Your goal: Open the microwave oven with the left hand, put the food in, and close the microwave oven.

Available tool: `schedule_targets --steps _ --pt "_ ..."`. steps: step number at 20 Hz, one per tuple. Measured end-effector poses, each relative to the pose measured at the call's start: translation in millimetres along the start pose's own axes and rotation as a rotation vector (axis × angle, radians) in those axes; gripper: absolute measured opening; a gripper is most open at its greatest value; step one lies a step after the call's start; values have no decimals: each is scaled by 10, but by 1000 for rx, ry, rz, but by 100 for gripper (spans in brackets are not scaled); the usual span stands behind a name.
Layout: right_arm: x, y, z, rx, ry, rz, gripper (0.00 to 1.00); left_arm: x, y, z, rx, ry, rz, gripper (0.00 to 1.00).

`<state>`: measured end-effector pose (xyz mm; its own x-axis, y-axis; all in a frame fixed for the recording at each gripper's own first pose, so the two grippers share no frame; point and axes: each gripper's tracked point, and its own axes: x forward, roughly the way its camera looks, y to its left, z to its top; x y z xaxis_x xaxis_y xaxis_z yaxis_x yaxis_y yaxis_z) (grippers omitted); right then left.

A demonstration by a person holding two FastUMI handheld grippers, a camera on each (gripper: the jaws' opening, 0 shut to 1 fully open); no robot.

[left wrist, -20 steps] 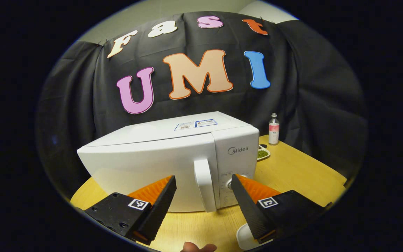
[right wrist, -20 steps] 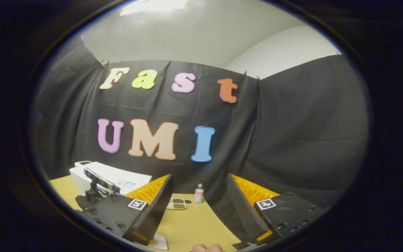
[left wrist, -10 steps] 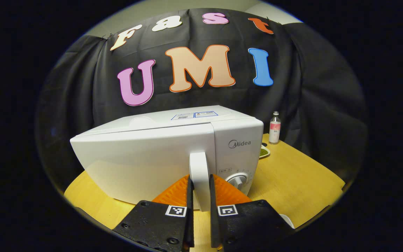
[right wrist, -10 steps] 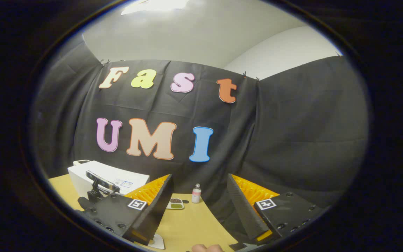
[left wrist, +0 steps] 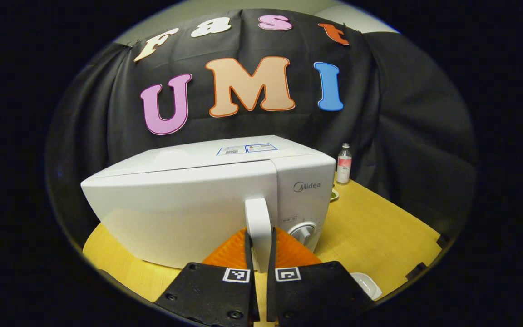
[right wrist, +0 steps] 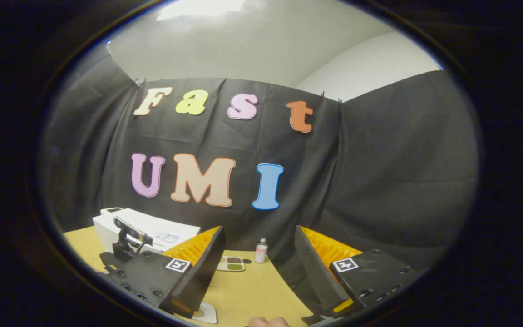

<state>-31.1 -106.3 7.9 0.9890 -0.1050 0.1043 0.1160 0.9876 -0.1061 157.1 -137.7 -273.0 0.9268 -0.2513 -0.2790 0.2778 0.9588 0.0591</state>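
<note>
Where the wooden surface (left wrist: 379, 236) meets the black cloth wall, a white microwave oven (left wrist: 189, 200) stands with its door shut, seen close in the left gripper view. In the right gripper view the same oven (right wrist: 152, 229) sits far off at lower left, top face showing, with a small camera rig (right wrist: 127, 236) in front of it.

Left tongs (left wrist: 259, 254): closed on the oven's vertical door handle (left wrist: 257, 218), one finger pressing each side of it low down. A control knob (left wrist: 304, 231) sits just right of the handle on the oven's panel.

Right tongs (right wrist: 259, 268): open wide, gripping nothing, raised above the surface and well apart from the oven.

Smaller items. A white dish (left wrist: 366, 285) lies on the surface near the lower right of the left tongs; its contents cannot be made out. In the right gripper view a white dish edge (right wrist: 207, 313) shows just under the left finger. A compartment tray (right wrist: 231, 264) with dark and green fillings lies between the right tongs' fingers, farther back; the left gripper view gives just a sliver of it (left wrist: 334, 195) past the oven's right corner. A small clear bottle (left wrist: 343, 163) with a pink label stands upright by the cloth wall, just beside the tray in the right gripper view (right wrist: 260, 251). A fingertip (right wrist: 268, 321) shows at the bottom edge.
</note>
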Motion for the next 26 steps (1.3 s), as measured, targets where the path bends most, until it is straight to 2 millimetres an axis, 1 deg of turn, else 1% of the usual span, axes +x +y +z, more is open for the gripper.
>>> schedule_targets --steps 2,3,4,5,7,9,10,11,13,14,15,16,17,18,19,20,21,22,23,26 --pt "25 23 14 -2 -5 6 97 -1 -15 -26 -24 14 -7 5" --pt "36 26 19 -2 -8 8 97 -80 -20 -78 -23 39 -3 4" --pt "54 28 21 -5 -12 7 97 -179 -14 -122 -20 40 -7 4" --pt "72 16 13 -6 -15 5 97 -307 -19 -82 -12 -15 -16 4" --pt "115 42 -40 4 -10 6 97 -565 -7 -148 11 -24 -33 4" --pt "162 181 -151 24 18 41 97 -764 47 -271 -25 4 -44 4" --pt "198 255 -201 23 28 58 97 -867 67 -297 -48 12 -53 4" --pt "236 309 -211 20 31 73 97 -966 93 -321 -53 18 -62 4" --pt "251 479 -202 23 27 112 97 -1171 141 -388 -35 19 -83 4" --pt "253 573 -210 26 27 135 97 -1248 184 -413 -27 28 -97 7" --pt "265 670 -257 27 33 159 97 -1358 232 -463 -22 42 -108 11" --pt "277 759 -299 26 41 182 97 -1425 296 -502 -21 58 -103 14" --pt "297 832 -335 27 47 202 97 -1498 427 -533 -20 72 -66 20" --pt "316 908 -355 33 51 222 97 -1598 545 -567 -19 79 -34 32" --pt "331 978 -376 38 56 240 97 -1678 665 -590 -21 86 5 55" --pt "341 1046 -386 45 58 260 97 -1756 755 -639 -27 101 35 66" --pt "358 1122 -405 49 60 281 97 -1833 828 -678 -46 109 58 82" --pt "371 1185 -442 47 66 300 97 -1934 902 -692 -60 116 87 87" --pt "383 1238 -494 43 73 321 97 -2010 979 -722 -60 122 117 88" --pt "378 1385 -654 31 100 372 97 -2255 1304 -783 -35 131 239 84"
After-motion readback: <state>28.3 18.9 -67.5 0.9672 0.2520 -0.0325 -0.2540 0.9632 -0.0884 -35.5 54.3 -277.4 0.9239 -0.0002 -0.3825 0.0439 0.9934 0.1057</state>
